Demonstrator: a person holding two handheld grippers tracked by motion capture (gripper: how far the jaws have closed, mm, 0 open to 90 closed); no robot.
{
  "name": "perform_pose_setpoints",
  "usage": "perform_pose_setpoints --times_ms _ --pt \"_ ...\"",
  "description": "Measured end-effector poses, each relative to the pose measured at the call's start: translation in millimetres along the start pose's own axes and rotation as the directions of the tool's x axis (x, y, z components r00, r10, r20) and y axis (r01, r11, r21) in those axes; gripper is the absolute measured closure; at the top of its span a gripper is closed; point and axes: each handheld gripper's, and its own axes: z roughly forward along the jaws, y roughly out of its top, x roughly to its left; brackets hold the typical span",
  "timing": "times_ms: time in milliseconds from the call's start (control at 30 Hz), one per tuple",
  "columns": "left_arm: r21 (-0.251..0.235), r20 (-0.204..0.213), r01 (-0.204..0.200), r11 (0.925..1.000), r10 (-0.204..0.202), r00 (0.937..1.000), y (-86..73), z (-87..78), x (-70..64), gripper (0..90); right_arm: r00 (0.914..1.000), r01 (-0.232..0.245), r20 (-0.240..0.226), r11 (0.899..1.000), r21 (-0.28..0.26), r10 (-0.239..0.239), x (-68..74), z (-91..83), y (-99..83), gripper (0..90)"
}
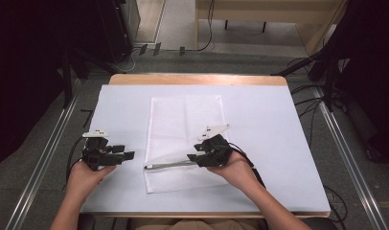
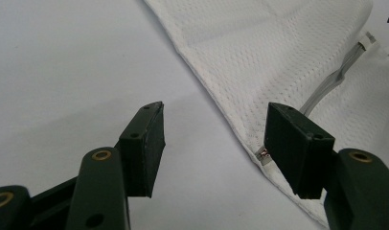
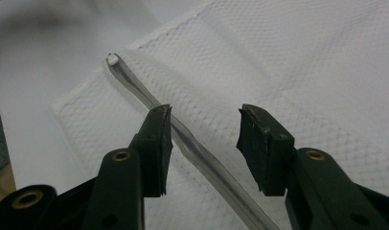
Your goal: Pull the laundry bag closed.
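Grey carpeted floor [image 1: 240,62] with black cables [image 1: 305,103], metal floor rails [image 1: 44,158], dark black curtains [image 1: 25,72] either side.

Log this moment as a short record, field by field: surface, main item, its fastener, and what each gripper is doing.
surface: white table cover
main item: white mesh bag, lying flat
fastener: grey zipper running across the bag near its front end
left gripper: open, beside the bag's left edge, holding nothing
right gripper: open, over the zipper, which passes between its jaws
hands: one on each gripper
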Motion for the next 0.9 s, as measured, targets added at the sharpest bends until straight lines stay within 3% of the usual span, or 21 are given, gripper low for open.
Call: perform_pose_setpoints --times_ms 733,900 --pt "-0.012 0.004 0.004 0.9999 -0.004 1.0000 -1.1 -0.7 2.7 40.0 0.9923 0.054 -0.114 0.998 0.044 -0.049 37.4 53.7 21.0 66.9" --pt "-0.012 0.003 0.005 0.9999 -0.004 1.0000 -1.1 -0.8 3.3 40.0 0.9911 0.046 -0.127 0.998 0.049 -0.039 40.1 60.9 22.1 68.0"
